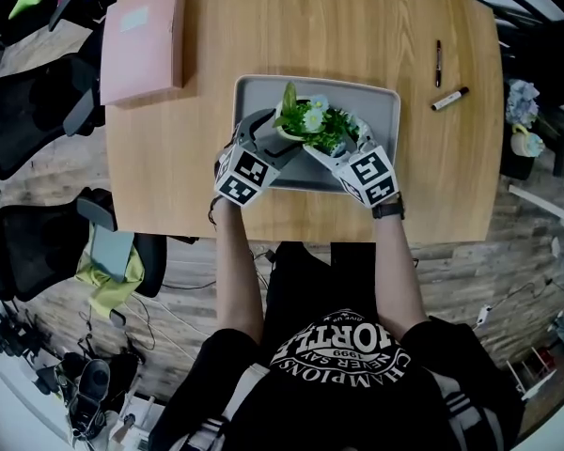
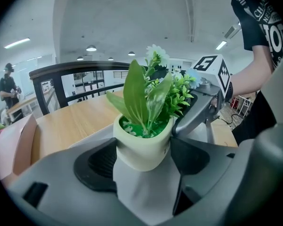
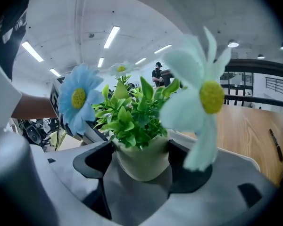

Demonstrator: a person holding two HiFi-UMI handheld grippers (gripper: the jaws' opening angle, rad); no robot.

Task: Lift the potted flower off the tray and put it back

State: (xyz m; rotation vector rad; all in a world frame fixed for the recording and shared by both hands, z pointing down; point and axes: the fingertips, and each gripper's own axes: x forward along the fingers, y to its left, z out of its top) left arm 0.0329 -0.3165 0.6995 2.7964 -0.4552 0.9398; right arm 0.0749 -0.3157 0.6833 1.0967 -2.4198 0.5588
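Note:
The potted flower (image 1: 310, 120), a pale pot with green leaves and white and blue daisies, stands on the grey tray (image 1: 263, 87) at the table's near middle. My left gripper (image 1: 271, 134) reaches in from the left and my right gripper (image 1: 343, 139) from the right. In the left gripper view the pot (image 2: 142, 147) rests on the tray between the left gripper's (image 2: 144, 161) wide jaws, pads close beside it; the right gripper (image 2: 198, 112) shows behind. In the right gripper view the pot (image 3: 142, 160) likewise sits between the right gripper's (image 3: 141, 166) wide jaws. Both look open.
A pink box (image 1: 143, 43) lies at the table's far left. Two pens (image 1: 449, 99) (image 1: 438, 62) lie to the tray's right. Black chairs (image 1: 38, 111) stand left of the table. A second pot of flowers (image 1: 522, 111) sits beyond the right edge.

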